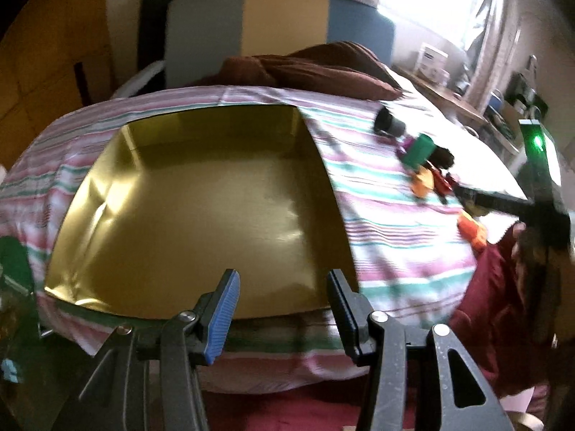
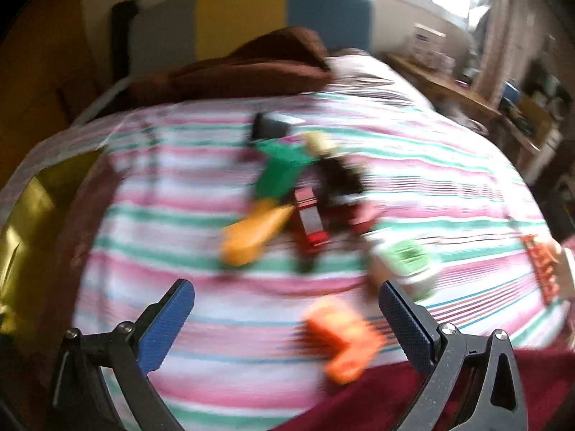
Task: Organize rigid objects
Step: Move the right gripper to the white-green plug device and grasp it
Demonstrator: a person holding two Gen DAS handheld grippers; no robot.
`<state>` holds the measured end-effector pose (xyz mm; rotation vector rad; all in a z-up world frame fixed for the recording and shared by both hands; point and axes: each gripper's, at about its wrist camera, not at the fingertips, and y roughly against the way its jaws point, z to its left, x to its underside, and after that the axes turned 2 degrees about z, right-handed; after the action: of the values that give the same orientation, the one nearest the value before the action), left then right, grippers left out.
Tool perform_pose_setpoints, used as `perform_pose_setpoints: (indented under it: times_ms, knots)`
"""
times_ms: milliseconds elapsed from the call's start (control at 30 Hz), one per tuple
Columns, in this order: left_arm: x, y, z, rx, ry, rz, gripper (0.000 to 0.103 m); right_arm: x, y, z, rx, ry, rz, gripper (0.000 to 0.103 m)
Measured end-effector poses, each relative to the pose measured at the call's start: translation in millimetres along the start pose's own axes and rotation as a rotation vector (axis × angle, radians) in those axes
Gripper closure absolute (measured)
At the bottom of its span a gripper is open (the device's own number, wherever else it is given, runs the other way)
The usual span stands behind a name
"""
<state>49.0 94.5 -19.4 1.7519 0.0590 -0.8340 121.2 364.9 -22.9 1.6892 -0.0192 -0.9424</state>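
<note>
Shiny gold tray [image 1: 201, 194] bare inside, blurred colourful toys [image 2: 287, 194] heaped on striped cloth [image 2: 431, 194], both tongs agape, empty

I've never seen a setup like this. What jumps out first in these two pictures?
The shiny gold tray catches the eye first: it lies empty on the striped cloth, just ahead of the left gripper with its fingers apart. Next comes a bright jumble of toys mid-cloth, with an orange block lying between the right gripper's open fingers.

Black grippers [image 1: 284, 287] (blue-padded jaws)
</note>
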Motion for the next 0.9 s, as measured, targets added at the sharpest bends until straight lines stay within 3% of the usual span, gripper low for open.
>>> perform_pose_setpoints:
  times_ms: [133, 300, 400, 500, 567, 633, 733, 900]
  knots:
    - [-2.8, -3.7, -13.8, 0.065, -0.029, 0.023, 0.052, -22.0, -13.9, -47.5, 0.050, -0.070, 0.065, 0.000]
    - [-9.5, -5.2, -27.7, 0.209, -0.030, 0.059, 0.052, -32.6, -44.5, -76.1, 0.030, -0.022, 0.182, 0.000]
    - [-12.4, -7.1, -39.6, 0.195, -0.062, 0.067, 0.052, -30.9, -57.8, -86.8, 0.024, -0.027, 0.210, 0.002]
    - [-14.6, -11.9, -45.5, 0.203, -0.065, 0.095, 0.052, -27.0, -68.6, -94.9, 0.005, -0.040, 0.237, 0.013]
    - [-15.6, -15.2, -47.7, 0.208, -0.061, 0.110, 0.052, -21.9, -76.3, -100.6, -0.024, -0.059, 0.261, 0.026]
    - [-16.7, -15.2, -49.1, 0.222, -0.057, 0.115, 0.052, -16.9, -80.7, -104.2, -0.052, -0.075, 0.279, 0.030]
    - [-22.1, -17.7, -55.7, 0.237, -0.057, 0.125, 0.052, -18.6, -79.2, -103.3, -0.067, -0.071, 0.252, 0.043]
    - [-35.5, -20.6, -85.3, 0.235, -0.127, 0.125, 0.052, -17.7, -74.1, -112.8, -0.121, -0.120, 0.234, 0.044]
